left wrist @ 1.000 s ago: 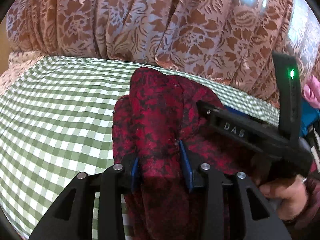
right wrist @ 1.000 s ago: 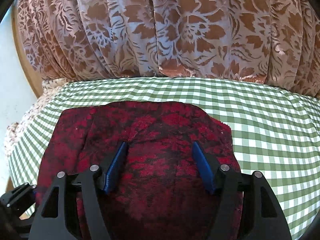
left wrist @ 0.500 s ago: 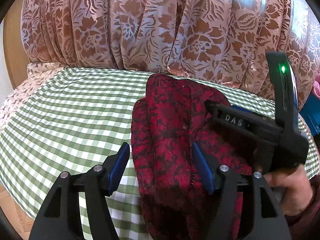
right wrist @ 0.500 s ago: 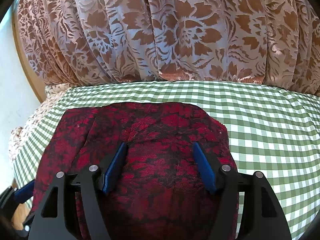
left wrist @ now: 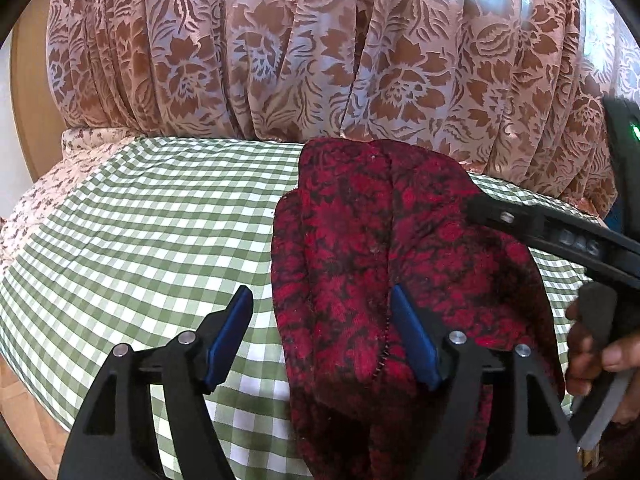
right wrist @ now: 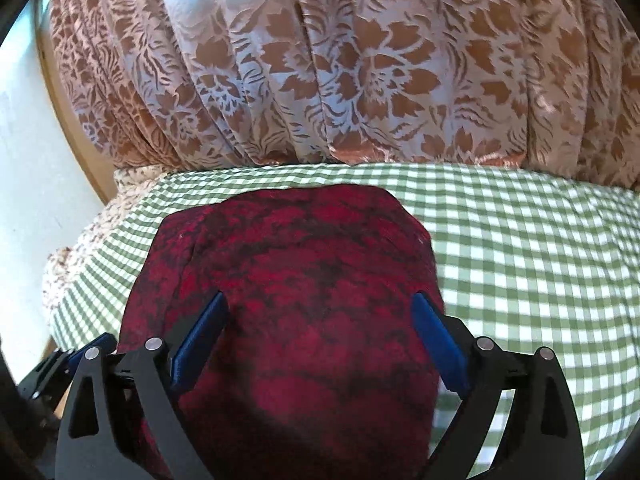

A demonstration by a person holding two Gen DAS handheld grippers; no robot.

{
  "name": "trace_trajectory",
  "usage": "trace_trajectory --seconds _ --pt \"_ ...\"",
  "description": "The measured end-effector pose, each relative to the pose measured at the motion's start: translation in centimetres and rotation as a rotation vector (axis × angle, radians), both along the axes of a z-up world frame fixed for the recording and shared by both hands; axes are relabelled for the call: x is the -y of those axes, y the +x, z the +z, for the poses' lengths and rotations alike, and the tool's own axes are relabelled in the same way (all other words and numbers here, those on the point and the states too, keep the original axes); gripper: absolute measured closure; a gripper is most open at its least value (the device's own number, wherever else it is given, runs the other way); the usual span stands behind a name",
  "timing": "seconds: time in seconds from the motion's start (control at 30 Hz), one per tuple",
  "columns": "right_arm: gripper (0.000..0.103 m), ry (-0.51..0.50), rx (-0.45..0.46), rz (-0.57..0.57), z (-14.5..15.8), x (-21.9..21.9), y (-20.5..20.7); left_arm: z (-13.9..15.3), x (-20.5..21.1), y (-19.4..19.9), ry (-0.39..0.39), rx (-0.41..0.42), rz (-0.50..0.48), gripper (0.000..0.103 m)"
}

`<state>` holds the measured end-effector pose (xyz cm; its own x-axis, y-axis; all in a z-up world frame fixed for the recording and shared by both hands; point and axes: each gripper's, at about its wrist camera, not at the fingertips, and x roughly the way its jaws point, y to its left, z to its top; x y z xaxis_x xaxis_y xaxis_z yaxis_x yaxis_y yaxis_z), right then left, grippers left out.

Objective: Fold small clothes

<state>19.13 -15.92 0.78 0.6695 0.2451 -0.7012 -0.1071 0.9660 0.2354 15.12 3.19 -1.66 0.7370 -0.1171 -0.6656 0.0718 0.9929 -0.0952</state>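
Both the left gripper (left wrist: 320,336) and the right gripper (right wrist: 320,344) are spread wide, released, over a red-and-black patterned garment (left wrist: 384,264) on the green-checked worktop (left wrist: 160,220).

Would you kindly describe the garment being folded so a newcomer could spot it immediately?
Start at the green-checked tablecloth below the brown floral curtain. The red garment lies on it, the only dark red, black-patterned fabric there.

Red garment (left wrist: 360,272): near end cut off at 6 o'clock, both views.
Checked cloth (right wrist: 520,260): hidden beneath garment.
Right gripper's (right wrist: 320,344) body: cropped at 3 o'clock, left view.
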Motion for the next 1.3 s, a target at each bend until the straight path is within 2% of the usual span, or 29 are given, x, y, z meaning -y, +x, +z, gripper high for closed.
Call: trace_trajectory --seconds 0.23,0.3,0.33,0.43,0.53,0.67,0.77,0.83,0.9,0.97,1.0,1.07,1.17,1.3 --pt "0.007 0.132 -0.051 0.004 -1.2 3.4 -2.2 -0.2 -0.3 0.1 0.000 -0.001 0.003 0.027" --pt "0.005 0.200 -0.076 0.022 -1.9 4.1 -2.7 -0.5 -0.3 0.4 0.003 -0.013 0.003 0.024" --pt "0.004 0.246 -0.099 0.037 -2.4 4.4 -2.8 -0.6 -0.4 0.5 -0.002 -0.022 0.002 0.022" --pt "0.004 0.297 -0.131 0.063 -3.6 4.7 -2.7 -1.1 -1.2 1.0 -0.044 -0.049 -0.009 0.016" --pt "0.003 0.393 -0.163 0.083 -5.2 5.3 -2.4 -1.8 -2.3 1.6 -0.128 -0.083 -0.043 0.013" --pt "0.003 0.468 -0.177 0.125 -6.6 5.8 -1.9 -3.2 -3.7 2.7 -0.250 -0.128 -0.085 0.003" --pt "0.003 0.535 -0.201 0.162 -8.0 6.2 -1.2 -5.0 -4.8 3.9 -0.413 -0.183 -0.133 0.003" --pt "0.003 0.583 -0.216 0.190 -8.7 6.3 -0.7 -5.9 -5.1 4.2 -0.475 -0.196 -0.159 0.003" --pt "0.003 0.621 -0.228 0.218 -9.3 6.4 -0.2 -6.9 -5.2 4.5 -0.551 -0.207 -0.194 0.006" --pt "0.003 0.644 -0.237 0.245 -9.6 6.2 0.3 -7.7 -5.3 4.8 -0.675 -0.215 -0.266 0.027" --pt "0.003 0.647 -0.247 0.261 -9.5 6.0 0.6 -8.0 -5.4 4.7 -0.706 -0.211 -0.276 0.028" --pt "0.003 0.655 -0.263 0.272 -9.4 6.0 0.6 -8.4 -5.1 4.5 -0.723 -0.191 -0.311 0.034" --pt "0.016 0.637 -0.247 0.312 -8.0 5.9 0.6 -8.2 -5.4 4.3 -0.760 -0.172 -0.351 0.041" --pt "0.023 0.605 -0.187 0.375 -4.6 5.8 1.4 -5.6 -5.2 4.5 -0.754 -0.113 -0.398 0.043"
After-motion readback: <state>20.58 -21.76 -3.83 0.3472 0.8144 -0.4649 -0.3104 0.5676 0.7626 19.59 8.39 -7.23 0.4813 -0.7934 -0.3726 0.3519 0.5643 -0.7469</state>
